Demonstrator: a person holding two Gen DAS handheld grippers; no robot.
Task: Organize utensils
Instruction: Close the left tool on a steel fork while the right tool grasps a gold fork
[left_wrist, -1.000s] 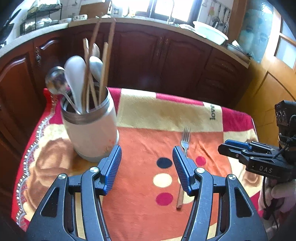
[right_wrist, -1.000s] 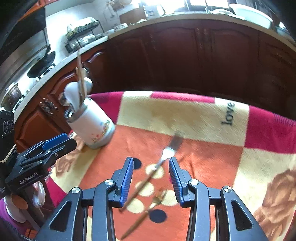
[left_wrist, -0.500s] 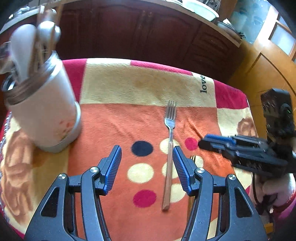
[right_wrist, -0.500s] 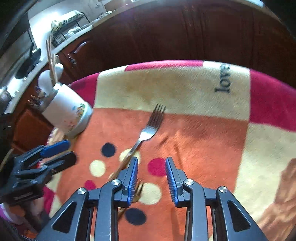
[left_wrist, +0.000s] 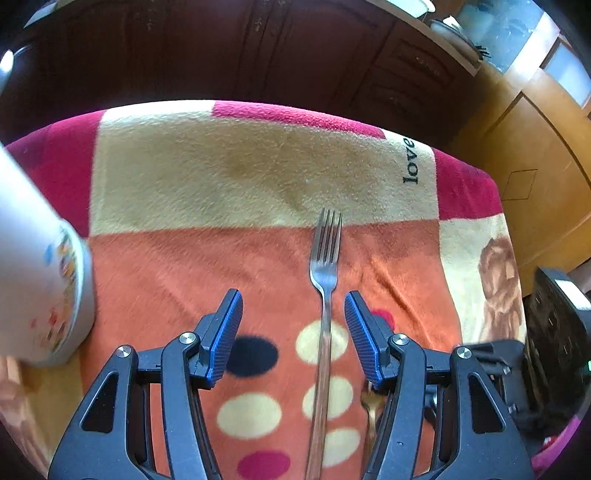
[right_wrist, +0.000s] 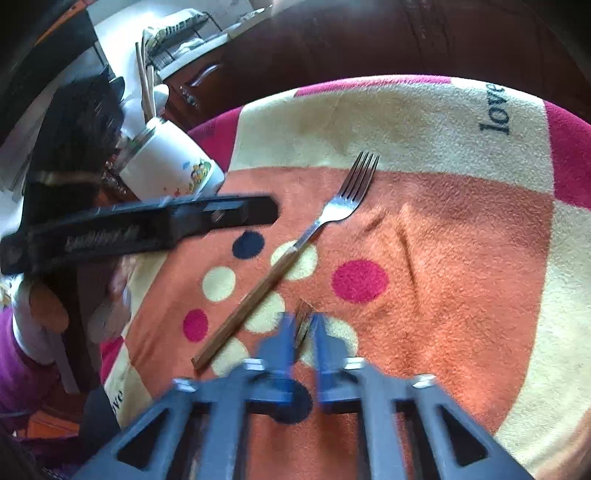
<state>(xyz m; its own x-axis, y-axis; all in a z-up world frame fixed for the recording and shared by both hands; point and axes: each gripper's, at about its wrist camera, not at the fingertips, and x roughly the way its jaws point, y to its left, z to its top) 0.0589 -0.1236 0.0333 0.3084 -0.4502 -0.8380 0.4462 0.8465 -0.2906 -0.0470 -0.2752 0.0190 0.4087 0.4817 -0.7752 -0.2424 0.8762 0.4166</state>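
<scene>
Right gripper (right_wrist: 303, 332) has just closed on a small fork (right_wrist: 303, 320) lying on the fuzzy blanket (right_wrist: 461, 266), while the left gripper's (left_wrist: 293, 334) ribbed blue pads gape astride a wooden-handled steel fork (left_wrist: 325, 273).

A patterned blanket (left_wrist: 258, 177) fronts dark cabinets (left_wrist: 295, 55), perhaps wooden.
</scene>
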